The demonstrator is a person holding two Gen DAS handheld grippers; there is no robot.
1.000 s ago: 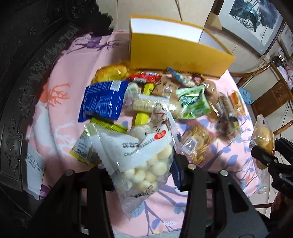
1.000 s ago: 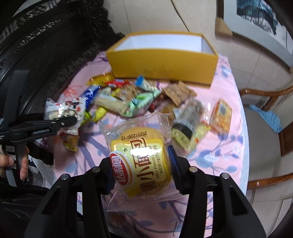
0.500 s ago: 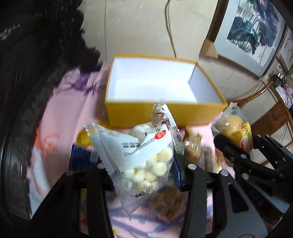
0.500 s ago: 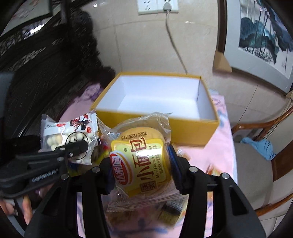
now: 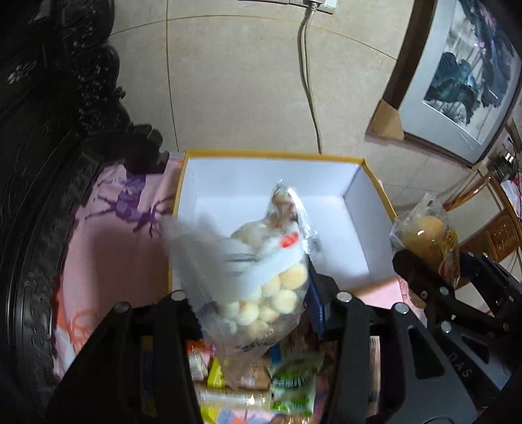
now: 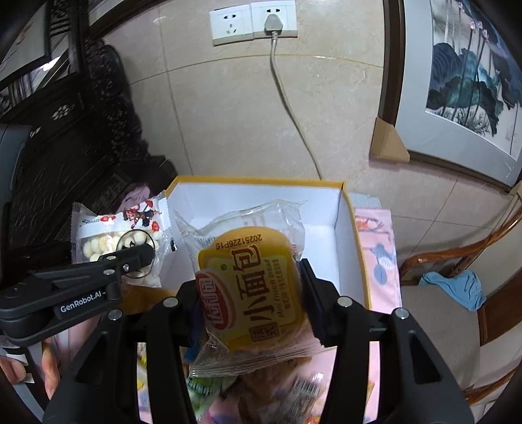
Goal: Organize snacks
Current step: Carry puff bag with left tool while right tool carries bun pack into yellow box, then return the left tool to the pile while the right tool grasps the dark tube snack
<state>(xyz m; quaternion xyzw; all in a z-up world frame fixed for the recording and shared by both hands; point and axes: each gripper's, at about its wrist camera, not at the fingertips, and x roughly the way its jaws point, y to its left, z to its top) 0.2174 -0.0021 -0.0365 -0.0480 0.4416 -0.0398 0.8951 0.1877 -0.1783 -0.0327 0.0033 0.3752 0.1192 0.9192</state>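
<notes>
Left wrist view: our left gripper jaws are opening around the bag of round snacks over the yellow box; our right gripper jaws clamp the bread packet.

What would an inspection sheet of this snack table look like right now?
Surface: pink floral tablecloth.
Job's things: open yellow cardboard box, white inside, nothing seen in it; clear bag of pale round biscuits; yellow-labelled wrapped mini bread.
Clutter: loose snack packets in front of the box.
Grippers: left gripper opening, biscuit bag between its jaws; right gripper clamps the bread.
Cables: grey cord plugged into white wall socket.
Surroundings: framed painting, wooden chair, dark carved furniture.
</notes>
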